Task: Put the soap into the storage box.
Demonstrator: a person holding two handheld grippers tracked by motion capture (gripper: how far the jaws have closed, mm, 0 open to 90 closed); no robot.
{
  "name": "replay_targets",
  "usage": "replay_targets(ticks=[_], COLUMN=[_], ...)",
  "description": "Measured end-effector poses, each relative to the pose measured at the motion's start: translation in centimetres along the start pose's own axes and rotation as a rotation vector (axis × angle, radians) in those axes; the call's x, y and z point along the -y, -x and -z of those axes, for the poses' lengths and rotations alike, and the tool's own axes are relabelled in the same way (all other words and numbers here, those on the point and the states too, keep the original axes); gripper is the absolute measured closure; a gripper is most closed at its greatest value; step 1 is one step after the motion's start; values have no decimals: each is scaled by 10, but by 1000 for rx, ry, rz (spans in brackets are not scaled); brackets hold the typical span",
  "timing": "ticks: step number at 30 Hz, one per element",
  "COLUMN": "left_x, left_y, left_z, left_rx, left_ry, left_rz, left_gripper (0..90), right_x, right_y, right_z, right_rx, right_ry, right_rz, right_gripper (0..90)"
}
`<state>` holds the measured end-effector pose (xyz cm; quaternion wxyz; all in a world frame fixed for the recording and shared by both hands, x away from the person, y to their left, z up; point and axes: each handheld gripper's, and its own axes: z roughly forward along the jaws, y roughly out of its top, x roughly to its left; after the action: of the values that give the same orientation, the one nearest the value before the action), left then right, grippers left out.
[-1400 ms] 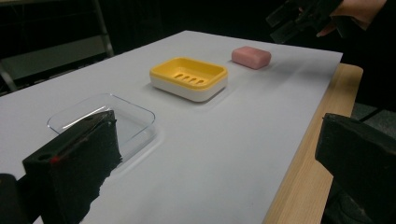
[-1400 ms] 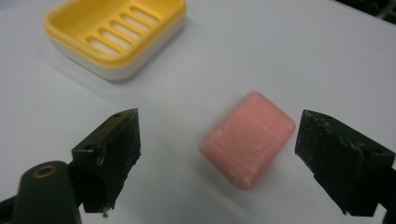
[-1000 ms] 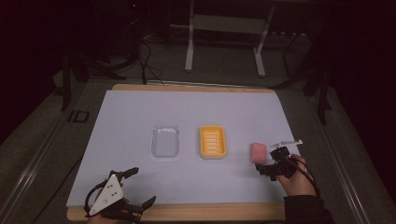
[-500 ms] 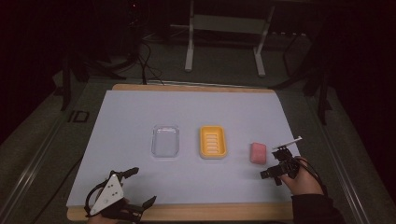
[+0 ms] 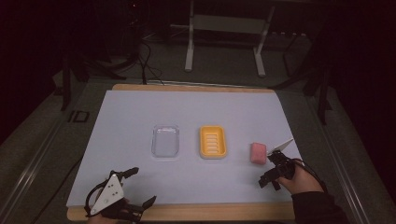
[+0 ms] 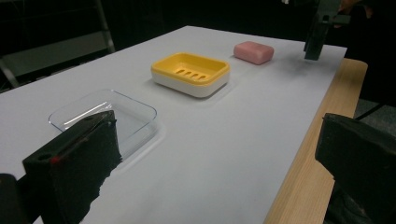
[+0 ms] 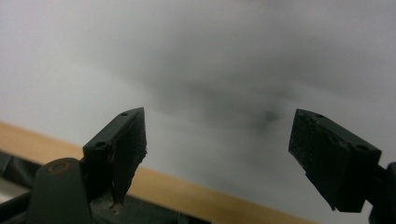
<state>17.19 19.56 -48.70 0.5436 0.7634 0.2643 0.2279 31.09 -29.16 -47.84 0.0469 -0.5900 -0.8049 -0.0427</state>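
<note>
lower right of the high view: right gripper (image 5: 271, 176) in a hand (image 5: 301, 179), just below and right of the pink soap (image 5: 258, 152), apart from it. jaws spread wide over bare white table cover (image 7: 210, 56), nothing between them; just been opening a little wider. soap flat on the cover at right of centre, just right of the yellow soap dish (image 5: 213, 142), not touching. clear tray (image 5: 166, 140) left of the dish. lower left: left gripper (image 5: 122, 198) near the wooden table edge (image 5: 210, 211), jaws wide apart, gripping nothing.
</note>
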Motion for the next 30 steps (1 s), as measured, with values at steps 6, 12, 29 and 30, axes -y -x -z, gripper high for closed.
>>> replay_targets(ticks=[6, 12, 29, 30], left_x=[0, 0, 0, 0], left_y=[0, 0, 0, 0], left_z=[0, 0, 0, 0], left_rx=[-3, -5, -4, -3], left_ry=[-3, -4, -4, -4], left_rz=[-1, -1, 0, 1], left_gripper=[2, 2, 2, 2], right_x=[-2, -5, -45, -49], right_y=[-4, -6, -11, -10], right_z=[0, 1, 10, 12], right_rx=[-2, -4, -18, -10], right_ry=[-43, -88, -55, -39], right_rz=[-6, -39, -105, -107], right_gripper=[156, 153, 178, 178])
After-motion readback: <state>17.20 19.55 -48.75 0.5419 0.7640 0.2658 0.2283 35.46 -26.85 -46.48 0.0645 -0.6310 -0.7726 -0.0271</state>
